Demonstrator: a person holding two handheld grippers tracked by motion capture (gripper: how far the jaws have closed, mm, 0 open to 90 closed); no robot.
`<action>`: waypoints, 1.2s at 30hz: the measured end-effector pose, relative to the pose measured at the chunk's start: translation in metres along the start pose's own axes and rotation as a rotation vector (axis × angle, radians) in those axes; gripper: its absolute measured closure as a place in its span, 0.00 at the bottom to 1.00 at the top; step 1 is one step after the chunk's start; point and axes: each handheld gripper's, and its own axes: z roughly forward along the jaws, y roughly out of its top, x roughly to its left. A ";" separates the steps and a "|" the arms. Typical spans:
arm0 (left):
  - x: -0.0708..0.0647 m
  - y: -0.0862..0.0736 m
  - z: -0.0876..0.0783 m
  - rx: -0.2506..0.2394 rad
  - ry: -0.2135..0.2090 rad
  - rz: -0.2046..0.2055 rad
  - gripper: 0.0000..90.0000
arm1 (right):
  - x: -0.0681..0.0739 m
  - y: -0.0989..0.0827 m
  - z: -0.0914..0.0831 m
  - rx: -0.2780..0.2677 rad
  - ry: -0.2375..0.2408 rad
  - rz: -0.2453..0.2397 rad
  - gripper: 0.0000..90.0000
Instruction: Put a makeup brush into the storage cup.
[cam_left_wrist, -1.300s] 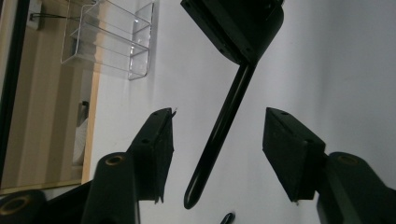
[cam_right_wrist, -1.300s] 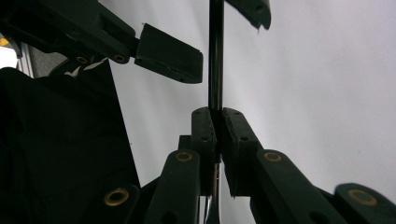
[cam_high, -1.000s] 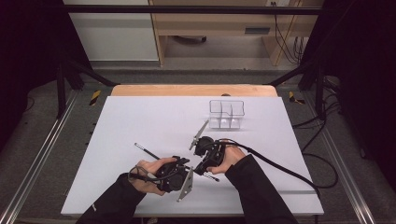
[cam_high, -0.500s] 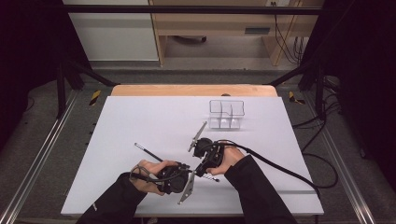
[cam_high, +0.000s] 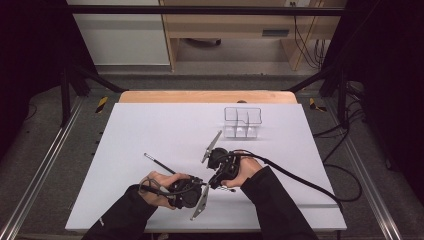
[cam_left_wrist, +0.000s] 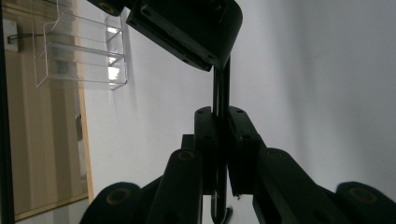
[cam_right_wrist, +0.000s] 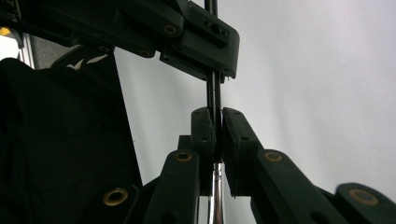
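Pen (cam_left_wrist: 221, 88) (a slim black rod) sits pinched between both grippers: left gripper (cam_high: 196, 186), its jaws just closed, and right gripper (cam_high: 216, 179) each clamp it above the white table (cam_high: 150, 130).

White table (cam_high: 150, 130), clear organizer (cam_high: 243, 121), black rod (cam_high: 159, 163).

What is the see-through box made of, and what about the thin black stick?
The see-through box looks like clear hard plastic, maybe acrylic: the table shows through its glossy walls. The thin black stick seems metal with a dark coating: in the right gripper view a bare stretch shines silvery. It could also be plastic.
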 end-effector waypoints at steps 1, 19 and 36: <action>0.000 0.000 0.000 -0.001 -0.001 -0.004 0.92 | 0.000 0.000 0.000 -0.002 -0.001 0.002 0.93; 0.006 -0.011 -0.007 -0.012 -0.020 -0.138 0.92 | 0.004 -0.012 -0.031 -0.180 -0.171 -0.004 0.70; 0.007 -0.023 -0.003 -0.022 -0.031 -0.331 0.92 | 0.002 -0.036 -0.050 -0.393 -0.270 0.056 0.44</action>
